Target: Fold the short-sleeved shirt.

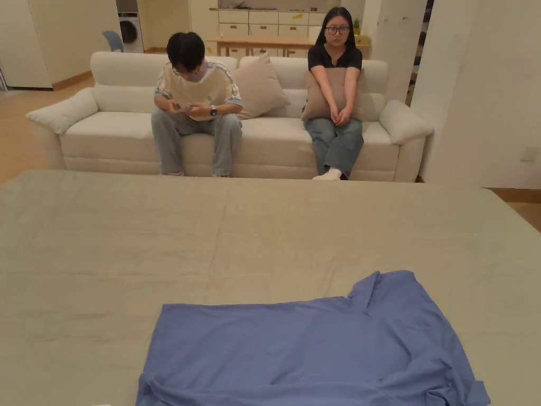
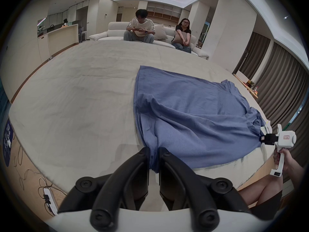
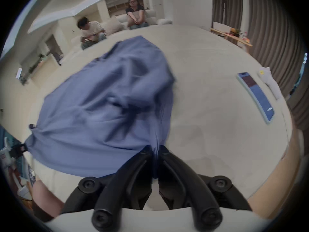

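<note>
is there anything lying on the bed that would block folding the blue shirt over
Nothing visible does. Both the left gripper and right gripper already pinch the blue short-sleeved shirt; the beige bed sheet beyond it is bare. A phone lies well off to the right.

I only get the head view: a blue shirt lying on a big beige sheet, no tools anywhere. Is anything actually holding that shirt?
Observer: Yes. The left gripper has its jaws shut on the near hem of the blue fabric short-sleeved shirt.
Operator: And the other hand?
Observer: The right gripper pinches the near edge as well, with cloth bunched between its jaws.
Operator: Is anything else on the beige sheet?
Observer: A flat, pale blue rectangular phone lies to the right of the shirt, not touching it.
</note>
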`<state>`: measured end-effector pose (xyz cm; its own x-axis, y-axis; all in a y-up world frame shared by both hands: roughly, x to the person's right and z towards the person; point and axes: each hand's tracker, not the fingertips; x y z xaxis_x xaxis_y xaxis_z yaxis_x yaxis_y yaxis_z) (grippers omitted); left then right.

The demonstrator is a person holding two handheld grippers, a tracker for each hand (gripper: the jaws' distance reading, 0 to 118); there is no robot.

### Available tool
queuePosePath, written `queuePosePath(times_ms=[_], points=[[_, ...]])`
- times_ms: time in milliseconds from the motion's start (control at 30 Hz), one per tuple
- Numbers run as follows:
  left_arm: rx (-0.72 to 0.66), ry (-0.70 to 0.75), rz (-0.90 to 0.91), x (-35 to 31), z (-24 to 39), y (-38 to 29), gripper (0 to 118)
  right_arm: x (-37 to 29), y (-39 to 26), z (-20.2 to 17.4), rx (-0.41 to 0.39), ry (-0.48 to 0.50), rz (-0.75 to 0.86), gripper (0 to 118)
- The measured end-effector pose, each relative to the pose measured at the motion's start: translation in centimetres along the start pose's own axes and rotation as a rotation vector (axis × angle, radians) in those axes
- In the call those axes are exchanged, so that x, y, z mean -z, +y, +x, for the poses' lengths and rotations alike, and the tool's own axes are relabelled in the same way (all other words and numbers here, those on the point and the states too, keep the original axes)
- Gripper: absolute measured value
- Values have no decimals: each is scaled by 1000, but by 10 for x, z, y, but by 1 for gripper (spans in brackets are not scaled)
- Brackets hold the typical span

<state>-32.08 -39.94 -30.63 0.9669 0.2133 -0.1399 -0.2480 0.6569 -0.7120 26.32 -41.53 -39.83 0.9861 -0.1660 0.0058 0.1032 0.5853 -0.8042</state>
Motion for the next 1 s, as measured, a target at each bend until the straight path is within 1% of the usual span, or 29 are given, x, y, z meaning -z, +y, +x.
queuePosePath(times_ms=[67, 100, 133, 167, 200, 233, 267, 367, 467, 567, 633, 667, 700, 733, 767, 800, 833, 867, 900, 933, 967, 1000], points=[[-7, 2, 7, -4, 2, 1, 8, -3, -4, -10, -25, -70, 23, 6], [-6, -6, 9, -5, 2, 2, 8, -1, -4, -6, -24, -53, 15, 6], [-5, -4, 12, -6, 3, 3, 8, -6, -4, -7, -16, -60, 20, 6], [-4, -5, 14, -7, 2, 4, 8, -8, -4, -4, 9, -70, 22, 6], [-4, -7, 17, -9, 3, 3, 8, -13, -5, 0, 64, -45, 35, 6], [-12, -9, 24, -12, 3, 4, 8, -20, -6, 3, 97, -28, 59, 6], [-19, -15, 31, -16, 2, 4, 8, -29, -4, 5, 106, -11, 69, 6], [-7, -25, 42, -32, 4, 1, 8, -56, -13, 0, 49, -13, 90, 6], [30, -14, 63, -56, 5, -7, 8, -81, -29, 6, 65, 4, 99, 6], [-8, -44, 76, -76, -4, -22, 8, -98, -50, 12, 74, -5, 106, 6], [0, -39, 64, -76, -7, -37, 8, -99, -57, 19, 190, 53, 97, 6], [27, -27, 46, -72, -8, -43, 8, -93, -56, 21, 191, 49, 74, 6], [57, -13, 14, -66, -8, -48, 8, -85, -55, 20, 176, 31, 17, 6], [55, -1, -4, -58, -8, -52, 8, -78, -56, 18, 172, -7, -9, 6], [49, -2, -3, -55, -8, -54, 8, -75, -56, 18, 184, 3, -6, 8], [30, -3, 0, -52, -9, -55, 9, -70, -54, 16, 199, -5, -24, 19], [0, 1, -8, -51, -10, -55, 17, -70, -54, 14, 201, -56, -23, 44], [-42, 7, -19, -51, -11, -53, 48, -73, -54, 12, 199, -74, -6, 101], [-72, 12, -8, -55, -13, -52, 86, -79, -56, 12, 210, -57, 15, 118], [-77, -5, 12, -62, -15, -50, 113, -100, -52, 13, 211, -25, 139, 113], [-98, -47, 68, -72, -16, -46, 114, -115, -48, 12, 247, -15, 169, 107], [-114, -64, 146, -97, -16, -38, 111, -137, -41, 9, 262, -35, 199, 108]])
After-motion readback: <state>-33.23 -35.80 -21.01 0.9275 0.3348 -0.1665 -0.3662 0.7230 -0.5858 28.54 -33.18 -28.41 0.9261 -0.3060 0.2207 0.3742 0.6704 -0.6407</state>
